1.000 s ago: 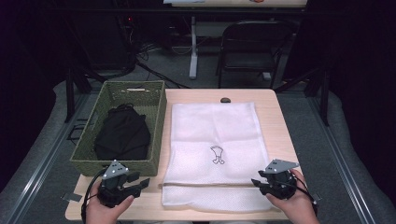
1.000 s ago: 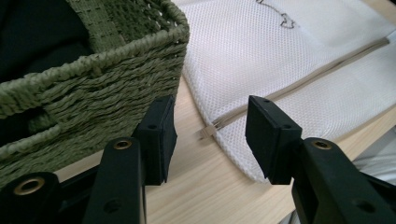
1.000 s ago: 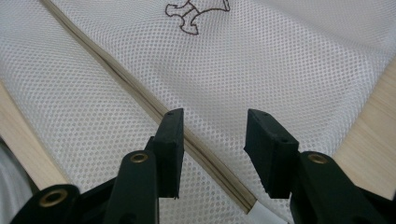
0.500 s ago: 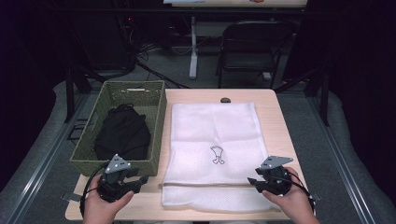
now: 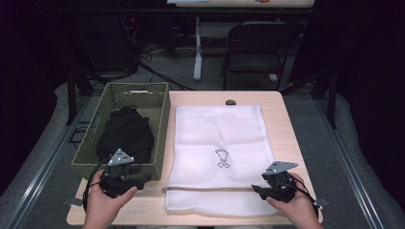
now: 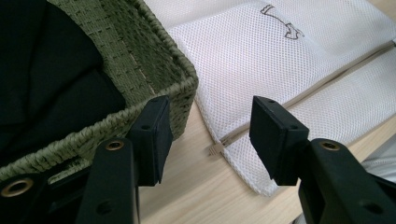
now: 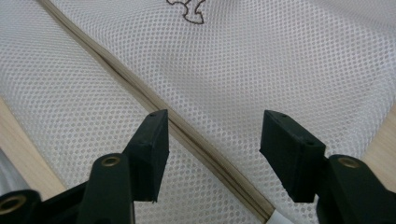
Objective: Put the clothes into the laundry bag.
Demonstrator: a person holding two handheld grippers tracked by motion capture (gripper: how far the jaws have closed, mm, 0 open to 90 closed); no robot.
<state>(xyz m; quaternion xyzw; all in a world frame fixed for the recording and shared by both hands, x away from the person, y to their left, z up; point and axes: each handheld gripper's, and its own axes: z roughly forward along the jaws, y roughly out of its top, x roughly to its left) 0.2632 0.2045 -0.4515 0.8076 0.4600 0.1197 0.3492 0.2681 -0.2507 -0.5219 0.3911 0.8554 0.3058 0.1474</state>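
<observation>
A white mesh laundry bag (image 5: 217, 138) lies flat on the wooden table (image 5: 286, 124), its zipper (image 5: 210, 189) running across near the front edge. Left of it stands a green woven basket (image 5: 161, 124) holding a black garment (image 5: 125, 136). My left gripper (image 5: 143, 179) hovers open at the basket's near right corner (image 6: 154, 60); the zipper pull (image 6: 215, 148) lies on the table under its open jaws (image 6: 208, 135). My right gripper (image 5: 255, 189) is over the bag's right end. Its jaws (image 7: 212, 149) have just been opening and stand apart above the zipper (image 7: 187, 133), gripping nothing.
A small dark object (image 5: 230, 102) sits at the table's far edge. Beyond the table a folding chair (image 5: 258, 47) and a desk leg (image 5: 197, 47) stand on the floor. The table's front edge runs just below both hands.
The left gripper has risen a little beside the basket corner. The right gripper has stayed in place while its jaws spread wider.
</observation>
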